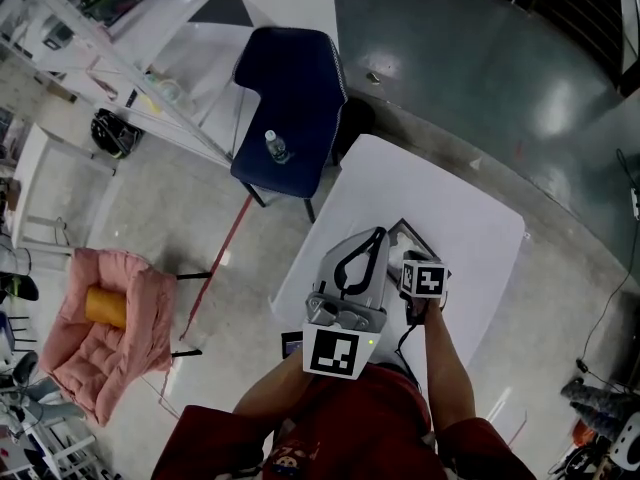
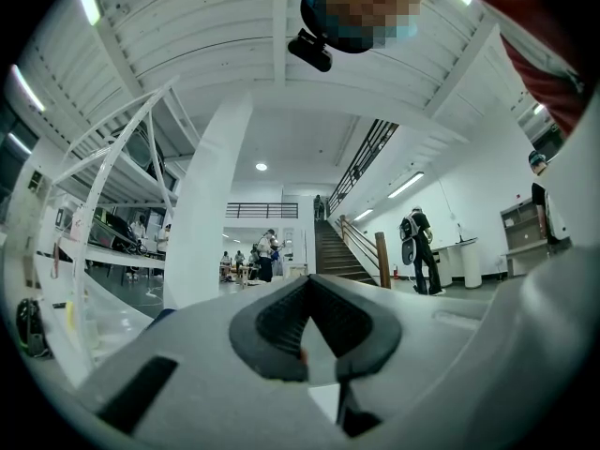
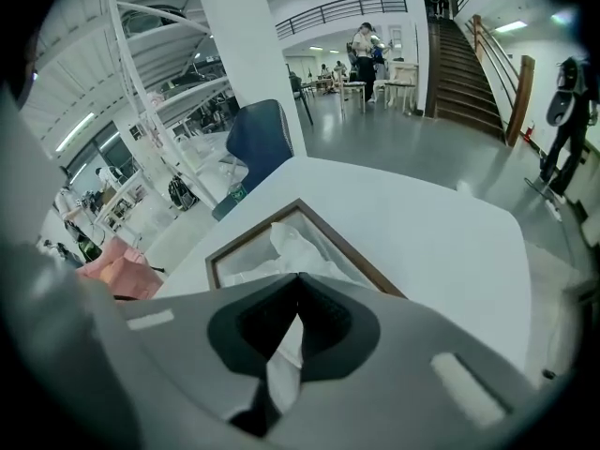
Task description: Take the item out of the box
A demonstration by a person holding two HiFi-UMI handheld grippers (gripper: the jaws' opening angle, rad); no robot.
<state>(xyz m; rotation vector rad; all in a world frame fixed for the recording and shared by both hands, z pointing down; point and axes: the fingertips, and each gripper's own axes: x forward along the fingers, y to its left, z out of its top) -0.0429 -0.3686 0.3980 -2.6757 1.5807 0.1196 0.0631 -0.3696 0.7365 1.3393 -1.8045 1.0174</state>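
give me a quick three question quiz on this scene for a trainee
1. True or false: the right gripper is shut on the white tissue.
2. Where does the box sit? A) on the white table B) on the pink cushion C) on the floor
3. Fill in: on the seat of the blue chair stands a ____.
Key: 1 true; 2 A; 3 bottle.

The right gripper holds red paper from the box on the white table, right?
No, not red. The right gripper holds white paper from the box on the white table, as the right gripper view shows.
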